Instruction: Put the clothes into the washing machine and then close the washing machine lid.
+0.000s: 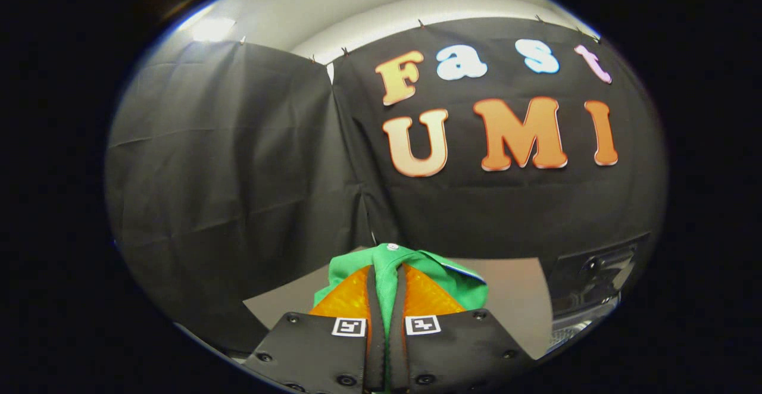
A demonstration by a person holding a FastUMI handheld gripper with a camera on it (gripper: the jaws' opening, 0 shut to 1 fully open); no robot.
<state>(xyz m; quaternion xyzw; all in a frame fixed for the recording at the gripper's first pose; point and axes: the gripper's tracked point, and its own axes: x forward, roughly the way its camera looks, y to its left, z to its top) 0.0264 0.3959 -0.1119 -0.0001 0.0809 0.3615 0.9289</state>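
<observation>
Green cloth garment [390, 275], one item, with a small pale button at its top: pinched between the two fingers of the gripper [387, 299], which press on it from both sides, leaving only a narrow strip of fabric in the gap. Bunched fabric spreads just beyond the fingertips. Grey surface [512, 299] lies behind it. Dark-framed glossy panel [592, 278] sits right of the garment, well apart; black cloth wall [238, 162] behind.
</observation>
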